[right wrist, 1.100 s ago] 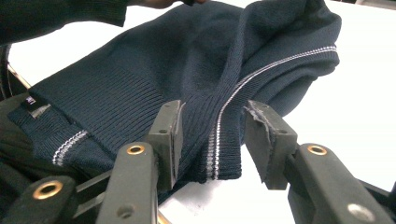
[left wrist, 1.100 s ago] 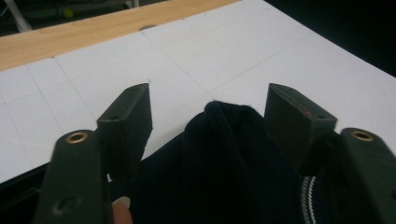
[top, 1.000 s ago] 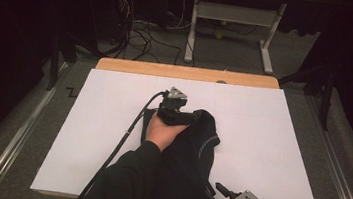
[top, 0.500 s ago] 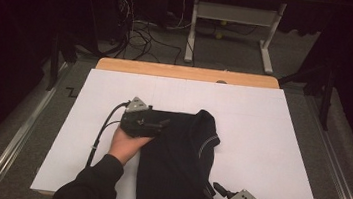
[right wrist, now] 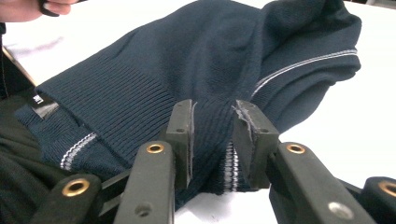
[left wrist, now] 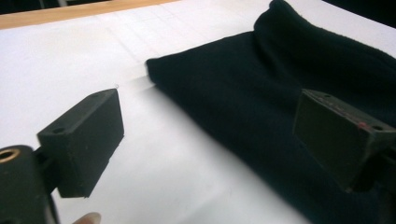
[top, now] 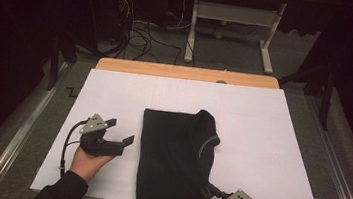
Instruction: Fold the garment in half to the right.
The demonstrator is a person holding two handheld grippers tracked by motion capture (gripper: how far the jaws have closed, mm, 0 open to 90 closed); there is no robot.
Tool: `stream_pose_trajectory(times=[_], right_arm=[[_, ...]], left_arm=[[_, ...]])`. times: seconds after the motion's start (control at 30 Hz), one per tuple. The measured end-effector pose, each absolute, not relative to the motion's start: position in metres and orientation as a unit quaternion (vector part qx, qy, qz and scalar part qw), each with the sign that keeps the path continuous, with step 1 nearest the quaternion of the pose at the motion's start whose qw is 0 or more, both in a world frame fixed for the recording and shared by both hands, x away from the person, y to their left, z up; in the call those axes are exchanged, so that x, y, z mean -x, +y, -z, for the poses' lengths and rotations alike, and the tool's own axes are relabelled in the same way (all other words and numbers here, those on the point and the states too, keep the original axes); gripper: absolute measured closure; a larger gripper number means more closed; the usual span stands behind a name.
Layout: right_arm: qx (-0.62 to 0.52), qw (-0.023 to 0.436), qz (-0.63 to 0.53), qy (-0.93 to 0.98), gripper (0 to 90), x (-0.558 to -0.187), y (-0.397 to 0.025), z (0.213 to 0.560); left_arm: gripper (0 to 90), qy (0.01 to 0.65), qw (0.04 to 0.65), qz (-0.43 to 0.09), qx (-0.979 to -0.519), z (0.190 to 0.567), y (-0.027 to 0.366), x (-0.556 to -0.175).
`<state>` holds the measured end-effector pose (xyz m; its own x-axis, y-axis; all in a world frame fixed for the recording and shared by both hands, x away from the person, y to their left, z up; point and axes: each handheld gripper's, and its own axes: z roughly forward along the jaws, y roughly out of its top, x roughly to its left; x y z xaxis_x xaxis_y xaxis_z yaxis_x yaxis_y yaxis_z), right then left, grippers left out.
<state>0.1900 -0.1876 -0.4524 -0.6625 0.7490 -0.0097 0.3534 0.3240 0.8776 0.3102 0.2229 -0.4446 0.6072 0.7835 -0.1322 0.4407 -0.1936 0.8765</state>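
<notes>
A dark navy sweater (top: 175, 160) with thin white stripes lies folded on the white table sheet (top: 270, 140), its ribbed hem toward the near edge. My left gripper (top: 120, 130) hovers open just left of the sweater's left edge, apart from it. In the left gripper view its jaws (left wrist: 210, 135) stand wide, with the sweater (left wrist: 261, 93) ahead and to the right. My right gripper (top: 208, 193) sits at the near edge on the hem. In the right gripper view it (right wrist: 212, 135) pinches a fold of the ribbed hem of the sweater (right wrist: 187, 60).
A wooden strip (top: 187, 73) runs along the table's far edge. Beyond it, cables (top: 142, 30) and a metal frame's legs (top: 191, 30) stand on the floor. Bare white sheet spreads left, right and behind the sweater.
My left gripper has left the top of the sweater and moved left and nearer, off the cloth, and now stands open. The right gripper has stayed at the hem.
</notes>
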Motion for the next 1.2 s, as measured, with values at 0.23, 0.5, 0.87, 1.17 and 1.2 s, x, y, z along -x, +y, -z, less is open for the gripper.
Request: stream_pose_trajectory(times=[0.23, 0.5, 0.87, 1.17, 1.2], right_arm=[[-0.343, 0.212, -0.459, 0.792, 74.6, -0.192, -0.179, 0.452], [-0.333, 0.209, -0.445, 0.804, 90.0, -0.218, -0.162, 0.44], [-0.308, 0.229, -0.403, 0.831, 90.0, -0.281, -0.099, 0.416], [-0.337, 0.234, -0.333, 0.849, 90.0, -0.322, -0.084, 0.434], [-0.345, 0.234, -0.329, 0.847, 90.0, -0.324, -0.088, 0.437]], left_arm=[[0.0, 0.417, 0.5, -0.18, -0.737, 0.452, 0.246, -0.292], [0.0, 0.428, 0.513, -0.171, -0.724, 0.465, 0.26, -0.29], [0.0, 0.422, 0.512, -0.163, -0.73, 0.469, 0.261, -0.29], [0.0, 0.427, 0.514, -0.16, -0.726, 0.468, 0.265, -0.288], [0.0, 0.428, 0.514, -0.16, -0.726, 0.468, 0.266, -0.288]])
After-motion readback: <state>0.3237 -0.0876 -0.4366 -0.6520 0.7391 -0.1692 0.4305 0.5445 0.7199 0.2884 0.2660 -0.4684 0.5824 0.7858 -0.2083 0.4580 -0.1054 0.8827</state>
